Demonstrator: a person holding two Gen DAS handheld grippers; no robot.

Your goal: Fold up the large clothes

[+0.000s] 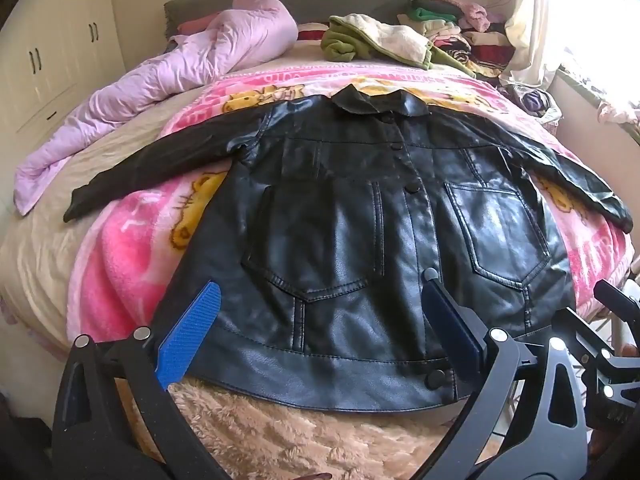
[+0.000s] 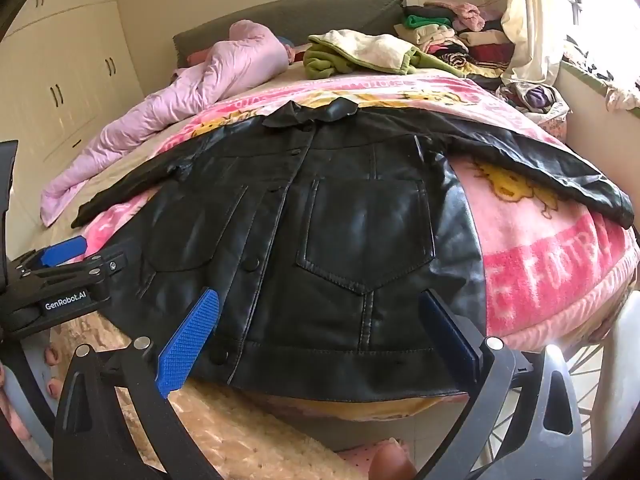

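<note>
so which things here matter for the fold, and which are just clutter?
Job:
- black leather jacket, spread flat
- left gripper, open
- right gripper, open

Lying about:
- pink cartoon blanket underneath
- lilac quilt
- green and cream garment
- stacked clothes

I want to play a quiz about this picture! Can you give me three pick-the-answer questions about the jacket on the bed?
1. Where does the black jacket lie?
A. on the pink cartoon blanket
B. on the floor
C. in the wardrobe

2. What colour are the gripper pads?
A. red
B. blue
C. green

3. How do the jacket's sleeves lie?
A. folded in
B. spread out to both sides
C. rolled up

Answers: 1 A, pink blanket shows around it. 2 B, both views show blue pads. 3 B, each sleeve stretches sideways.
</note>
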